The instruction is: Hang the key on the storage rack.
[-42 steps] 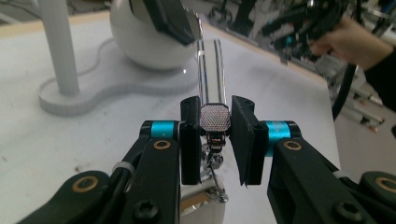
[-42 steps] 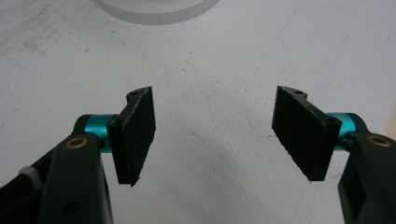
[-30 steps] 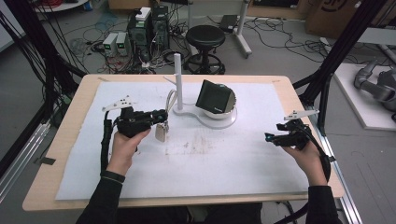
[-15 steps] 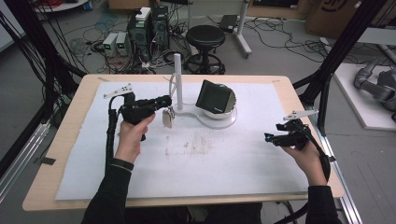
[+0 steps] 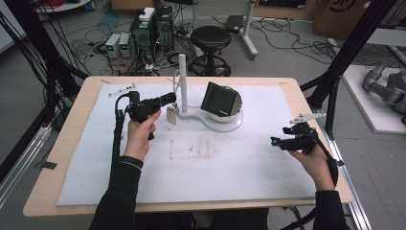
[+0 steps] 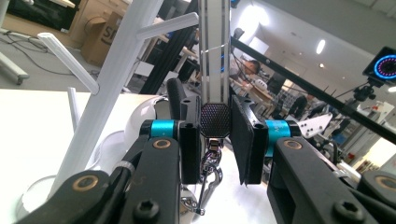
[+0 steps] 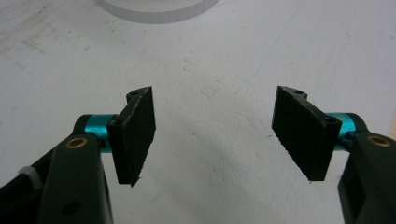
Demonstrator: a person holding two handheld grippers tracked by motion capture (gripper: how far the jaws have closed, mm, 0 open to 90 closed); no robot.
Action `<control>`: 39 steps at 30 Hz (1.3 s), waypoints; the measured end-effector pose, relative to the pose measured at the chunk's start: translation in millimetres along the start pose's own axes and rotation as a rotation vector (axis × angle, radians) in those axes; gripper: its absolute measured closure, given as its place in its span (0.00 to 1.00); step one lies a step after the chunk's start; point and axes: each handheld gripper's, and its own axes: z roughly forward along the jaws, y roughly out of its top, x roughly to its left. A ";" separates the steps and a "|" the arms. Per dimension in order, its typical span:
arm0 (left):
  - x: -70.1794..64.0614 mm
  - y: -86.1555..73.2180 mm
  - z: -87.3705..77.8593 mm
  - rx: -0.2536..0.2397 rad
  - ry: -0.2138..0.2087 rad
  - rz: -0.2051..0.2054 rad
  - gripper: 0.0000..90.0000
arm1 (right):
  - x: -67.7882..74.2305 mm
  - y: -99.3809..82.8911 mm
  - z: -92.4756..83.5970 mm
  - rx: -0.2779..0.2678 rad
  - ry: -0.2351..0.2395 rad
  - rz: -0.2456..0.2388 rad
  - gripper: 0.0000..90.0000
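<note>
So that its ring can reach a peg on the stand (image 5: 182,79), we keep the left gripper (image 6: 215,135) clamped on the keychain (image 6: 215,120), right gripper (image 7: 215,133) open.

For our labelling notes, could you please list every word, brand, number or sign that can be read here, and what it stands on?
No text reads with certainty.
Cardboard box on the floor behind the table: large dark letters, cut off and blurred, unreadable.
Keychain: no legible print.

Keychain (image 5: 171,115) beside stand (image 5: 182,76), on mat (image 5: 201,163)
</note>
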 end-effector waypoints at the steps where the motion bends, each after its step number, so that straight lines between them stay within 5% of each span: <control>1: 0.4 -0.7 0.4 0.010 0.003 0.004 0.82 | 0.2 0.1 -0.1 0.001 0.002 -0.001 0.35; 8: 7.7 -2.3 0.9 -0.011 0.017 -0.035 0.82 | 0.1 -0.2 -0.5 -0.001 0.002 -0.003 0.35; 14: 15.9 -6.9 4.3 0.033 0.081 -0.045 0.81 | 0.2 0.1 0.3 0.000 0.004 -0.005 0.35; 15: 14.7 -6.9 4.2 0.048 0.112 -0.028 0.80 | 0.2 0.1 0.4 0.001 0.003 -0.006 0.35; 18: 9.2 -5.7 1.5 0.104 0.188 -0.006 0.53 | -0.1 -0.1 -1.3 -0.003 0.000 0.001 0.35; 21: -5.1 -2.3 -4.1 0.196 0.271 0.079 0.41 | -1.0 -0.6 -3.1 -0.005 -0.003 0.003 0.35; 24: -25.6 -1.8 -12.0 0.267 0.347 0.200 0.38 | -1.2 -0.7 -5.2 -0.006 -0.004 0.002 0.35; 28: -46.1 -8.1 -26.2 0.379 0.412 0.295 0.37 | -1.4 -0.9 -7.1 -0.013 -0.004 -0.002 0.34; 34: -62.0 -25.2 -42.9 0.569 0.495 0.406 0.34 | -0.8 -0.7 -8.3 -0.008 0.002 0.001 0.34; 39: -62.0 -31.0 -48.3 0.707 0.547 0.508 0.34 | -1.2 1.5 -6.7 -0.002 0.002 0.000 0.34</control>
